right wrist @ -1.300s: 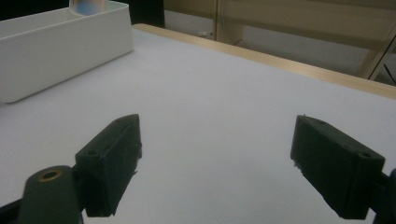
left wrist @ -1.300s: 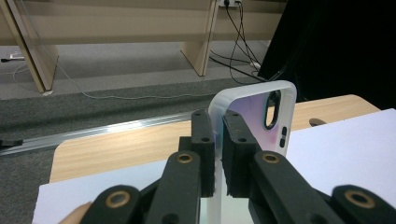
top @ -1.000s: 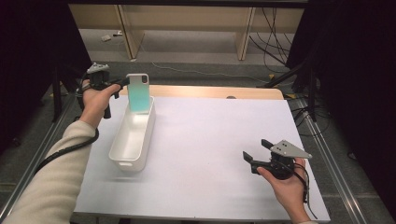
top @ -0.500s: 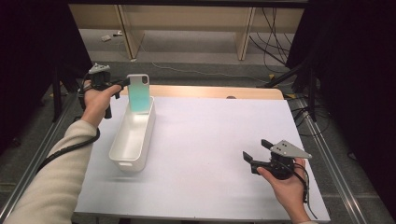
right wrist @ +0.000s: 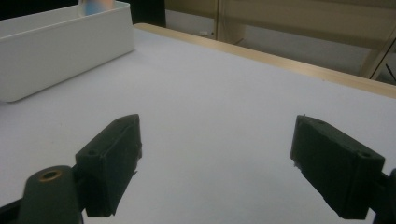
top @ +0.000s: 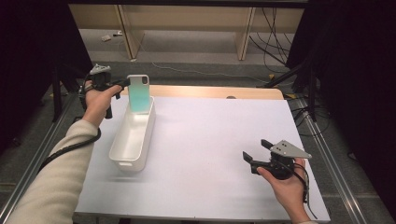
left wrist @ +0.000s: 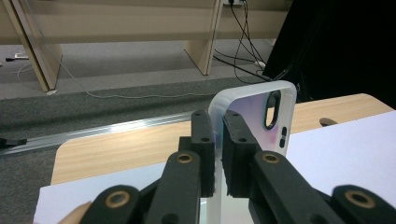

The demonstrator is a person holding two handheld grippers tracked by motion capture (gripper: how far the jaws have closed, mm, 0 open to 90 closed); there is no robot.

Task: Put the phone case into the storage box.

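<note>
A pale turquoise phone case (top: 139, 93) stands upright over the far end of a long white bin (top: 132, 135). My left gripper (top: 122, 84) is shut on the case's left edge; in the left gripper view both black pads clamp the white rim of the case (left wrist: 252, 116), whose camera cut-out faces me. My right gripper (top: 256, 154) rests low over the near right part of the table, open, with nothing but bare white surface between its fingers (right wrist: 112, 158).
The white table sheet (top: 215, 140) lies on a wooden top whose far edge (top: 210, 91) shows beyond it. Metal rails run along both table sides. Wooden frames and loose cables (top: 271, 42) stand on the floor behind. The bin (right wrist: 60, 46) lies far left in the right gripper view.
</note>
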